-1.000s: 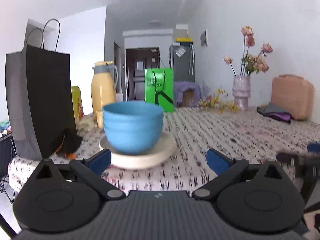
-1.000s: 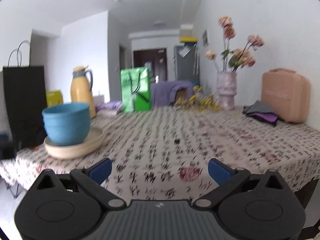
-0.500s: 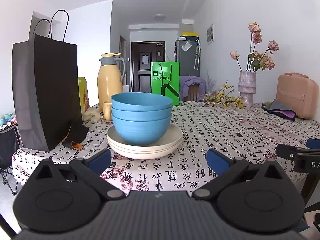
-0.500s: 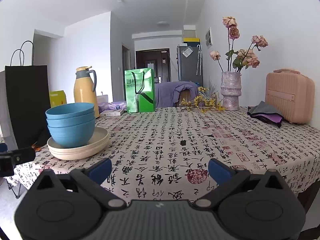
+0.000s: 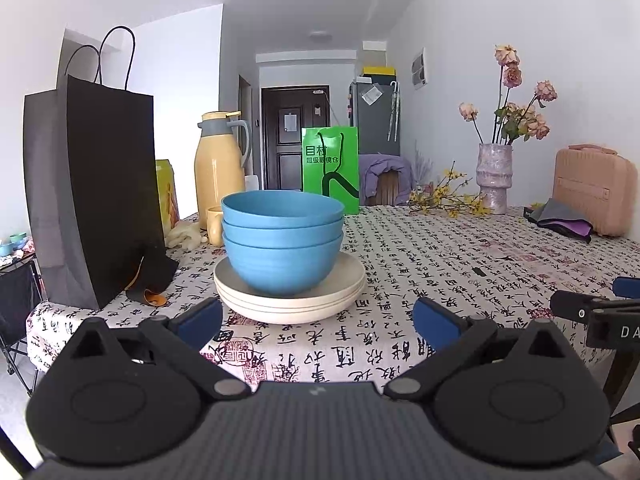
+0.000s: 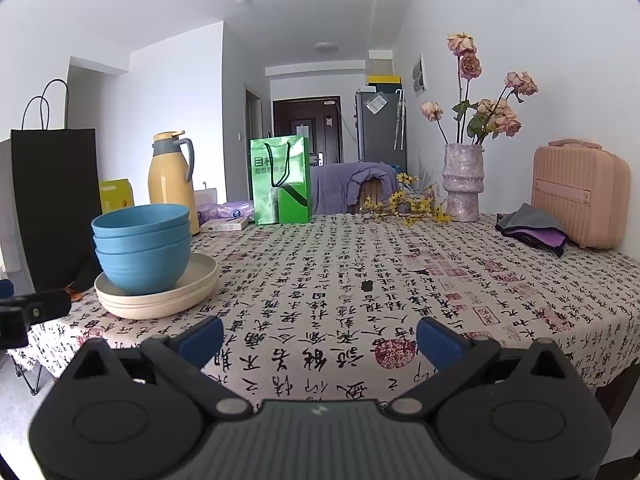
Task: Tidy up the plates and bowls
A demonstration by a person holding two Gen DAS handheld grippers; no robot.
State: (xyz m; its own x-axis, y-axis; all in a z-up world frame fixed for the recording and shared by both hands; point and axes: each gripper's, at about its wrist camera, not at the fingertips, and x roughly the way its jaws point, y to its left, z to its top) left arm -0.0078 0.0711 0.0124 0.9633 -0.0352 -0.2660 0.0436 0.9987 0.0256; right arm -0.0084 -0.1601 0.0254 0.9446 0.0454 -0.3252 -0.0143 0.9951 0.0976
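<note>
Three nested blue bowls (image 5: pixel 282 248) stand on a stack of cream plates (image 5: pixel 348 286) near the table's front left corner. The same blue bowls (image 6: pixel 142 250) and cream plates (image 6: pixel 196 284) show at the left of the right wrist view. My left gripper (image 5: pixel 318 322) hangs open just off the table's front edge, straight in front of the stack and apart from it, nothing between its fingers. My right gripper (image 6: pixel 320 338) is open too, empty, over the front edge to the right of the stack.
A black paper bag (image 5: pixel 92 196) stands left of the stack, with a yellow thermos (image 5: pixel 220 174) and a green bag (image 5: pixel 330 168) behind. A vase of dried flowers (image 6: pixel 464 182), a pink case (image 6: pixel 578 192) and folded cloths (image 6: pixel 534 230) sit at the far right. A patterned tablecloth (image 6: pixel 380 280) covers the table.
Both grippers have drawn back and steadied; the views went from blurred to sharp. The bowls and plates stayed in place. Both grippers stayed open.
</note>
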